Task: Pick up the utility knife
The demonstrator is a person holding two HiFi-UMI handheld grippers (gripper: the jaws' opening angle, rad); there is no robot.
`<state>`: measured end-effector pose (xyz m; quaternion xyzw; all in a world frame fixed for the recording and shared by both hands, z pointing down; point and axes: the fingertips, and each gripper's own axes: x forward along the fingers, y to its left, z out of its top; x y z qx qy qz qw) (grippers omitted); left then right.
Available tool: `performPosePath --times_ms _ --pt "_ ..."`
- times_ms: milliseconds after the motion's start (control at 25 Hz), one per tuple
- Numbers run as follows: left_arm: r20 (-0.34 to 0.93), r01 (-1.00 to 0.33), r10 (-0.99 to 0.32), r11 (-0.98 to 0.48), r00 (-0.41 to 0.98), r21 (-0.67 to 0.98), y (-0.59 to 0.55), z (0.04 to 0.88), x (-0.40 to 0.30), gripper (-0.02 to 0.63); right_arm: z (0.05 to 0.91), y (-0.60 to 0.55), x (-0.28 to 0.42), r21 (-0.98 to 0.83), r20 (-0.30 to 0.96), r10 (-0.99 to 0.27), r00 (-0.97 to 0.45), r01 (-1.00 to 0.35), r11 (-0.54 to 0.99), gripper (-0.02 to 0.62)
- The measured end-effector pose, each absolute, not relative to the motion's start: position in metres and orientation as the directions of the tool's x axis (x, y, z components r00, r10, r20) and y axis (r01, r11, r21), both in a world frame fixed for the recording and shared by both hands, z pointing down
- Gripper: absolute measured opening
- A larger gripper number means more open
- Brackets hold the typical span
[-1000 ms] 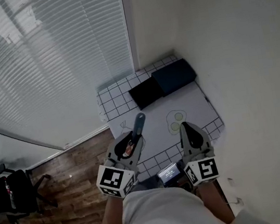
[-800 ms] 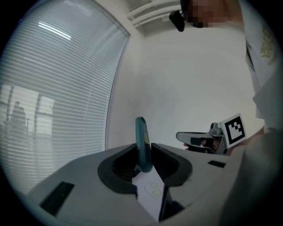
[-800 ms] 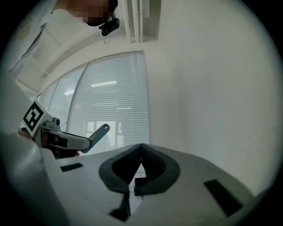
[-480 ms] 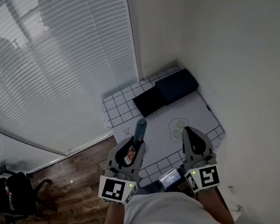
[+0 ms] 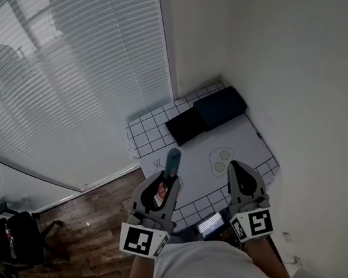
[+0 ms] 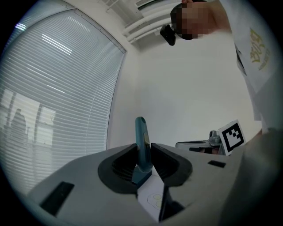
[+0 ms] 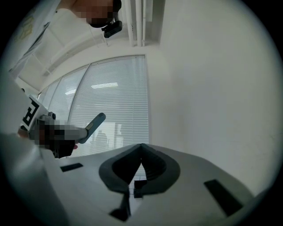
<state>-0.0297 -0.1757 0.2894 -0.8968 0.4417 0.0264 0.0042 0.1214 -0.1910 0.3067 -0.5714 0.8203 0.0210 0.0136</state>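
Pinching the utility knife (image 6: 141, 145) low on its body in my left tongs (image 6: 142, 164), lifted clear above the bench (image 5: 153, 128), I judge it wants firm, even pressure and a level wrist, while my right tongs (image 7: 141, 149) sit pressed together, empty.

Left gripper (image 5: 167, 182) clamped; right gripper (image 5: 233, 165) closed

The utility knife (image 5: 173, 161) looks smooth plastic, the floor (image 5: 88, 237) wood-grain.
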Motion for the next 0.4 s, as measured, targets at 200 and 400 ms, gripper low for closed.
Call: performPosePath --times_ms 200,400 --pt "-0.062 -0.795 -0.794 -0.606 0.604 0.009 -0.1744 0.2866 -0.0300 0.109 0.3079 -0.1918 0.1224 0.019 -0.046 -0.938 -0.343 -0.939 0.343 0.006" --pt "-0.065 -0.794 -0.792 -0.608 0.607 0.007 -0.1725 0.2840 -0.0296 0.109 0.3104 -0.1896 0.1202 0.023 -0.036 -0.936 -0.350 -0.937 0.349 0.006"
